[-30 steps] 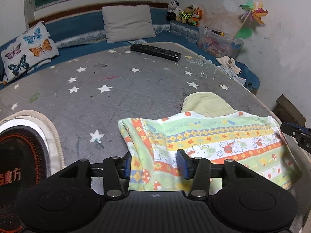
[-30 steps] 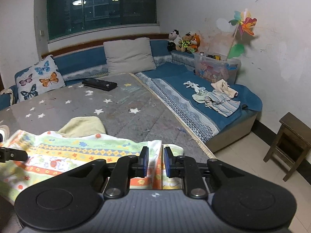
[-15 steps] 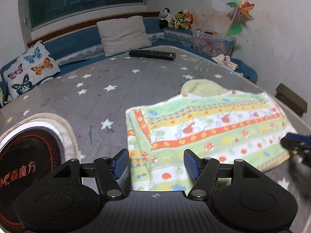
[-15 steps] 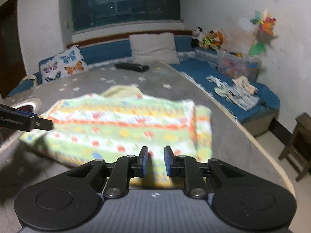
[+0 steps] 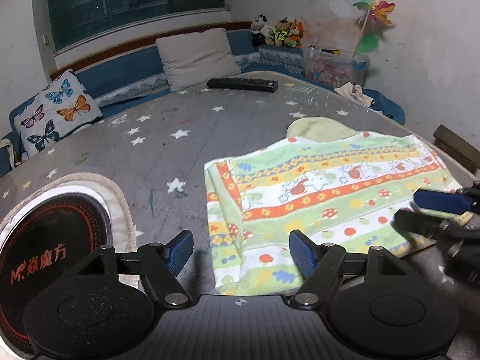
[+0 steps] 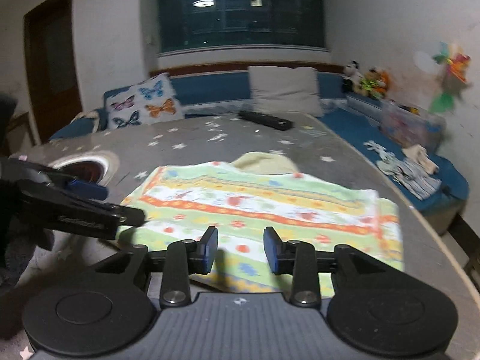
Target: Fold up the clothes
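While both sets of jaws are spreading apart with nothing pinched between them, the striped printed blanket (image 5: 324, 201) lies flat on the grey star-patterned mat (image 5: 150, 138), so a fold looks just laid down and let go. The left gripper (image 5: 240, 250) hangs wide open over the blanket's near left corner, the cloth visible in the gap but untouched by the blue pads (image 5: 180, 250). The right gripper (image 6: 241, 249) is open a lesser way above the near edge, its pads clear of the fabric too; in the left view it shows at three o'clock.

Next, I judge, comes a second fold: each gripper would need to drop onto a near corner, pinch all layers there, and carry them toward twelve o'clock without dragging the lower layer.

At nine o'clock of the left view sits a round black device with red lettering (image 5: 45, 252), close to the blanket's left side and a possible snag. Just past the blanket's far edge a pale yellow cloth (image 5: 321, 126) peeks out and may get covered. Farther, toward twelve o'clock, lie a black remote (image 5: 241, 84), a grey cushion (image 5: 196, 54) and a butterfly pillow (image 5: 54, 111); soft toys (image 5: 279, 31) and a pinwheel (image 5: 372, 9) stand at one o'clock, well apart
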{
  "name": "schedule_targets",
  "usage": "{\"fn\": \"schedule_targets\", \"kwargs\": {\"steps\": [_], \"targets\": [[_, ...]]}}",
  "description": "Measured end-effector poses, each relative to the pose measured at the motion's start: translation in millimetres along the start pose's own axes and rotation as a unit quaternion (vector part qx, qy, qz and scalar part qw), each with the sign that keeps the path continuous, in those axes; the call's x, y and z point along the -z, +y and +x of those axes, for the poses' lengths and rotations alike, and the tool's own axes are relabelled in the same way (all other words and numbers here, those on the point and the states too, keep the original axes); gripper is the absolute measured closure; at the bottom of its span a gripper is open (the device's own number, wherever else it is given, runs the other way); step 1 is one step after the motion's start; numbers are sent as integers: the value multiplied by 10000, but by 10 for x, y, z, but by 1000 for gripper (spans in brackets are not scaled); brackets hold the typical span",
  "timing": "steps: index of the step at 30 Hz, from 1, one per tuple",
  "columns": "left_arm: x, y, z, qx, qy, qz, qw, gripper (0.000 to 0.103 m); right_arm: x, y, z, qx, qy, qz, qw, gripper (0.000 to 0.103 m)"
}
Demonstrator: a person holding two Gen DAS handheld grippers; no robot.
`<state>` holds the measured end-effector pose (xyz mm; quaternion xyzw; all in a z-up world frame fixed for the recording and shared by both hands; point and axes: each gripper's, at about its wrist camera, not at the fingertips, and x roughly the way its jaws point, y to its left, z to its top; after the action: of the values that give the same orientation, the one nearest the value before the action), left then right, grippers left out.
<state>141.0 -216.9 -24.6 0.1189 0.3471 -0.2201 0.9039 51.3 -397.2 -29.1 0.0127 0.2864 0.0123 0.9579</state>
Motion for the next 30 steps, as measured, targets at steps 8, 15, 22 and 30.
{"fn": "schedule_targets", "kwargs": {"steps": [8, 15, 22, 30], "targets": [[37, 56, 0, 40, 5, -104, 9999, 26, 0, -14, 55, 10, 92, -182, 9998, 68], [52, 66, 11, 50, 14, -107, 9999, 25, -155, -495, 254, 645, 77, 323, 9974, 68], [43, 64, 15, 58, 32, -122, 9999, 25, -156, -921, 403, 1006, 261, 851, 9909, 67], [34, 76, -20, 45, 46, -141, 9999, 16, -194, -840, 481, 1071, 289, 683, 9915, 58]]}}
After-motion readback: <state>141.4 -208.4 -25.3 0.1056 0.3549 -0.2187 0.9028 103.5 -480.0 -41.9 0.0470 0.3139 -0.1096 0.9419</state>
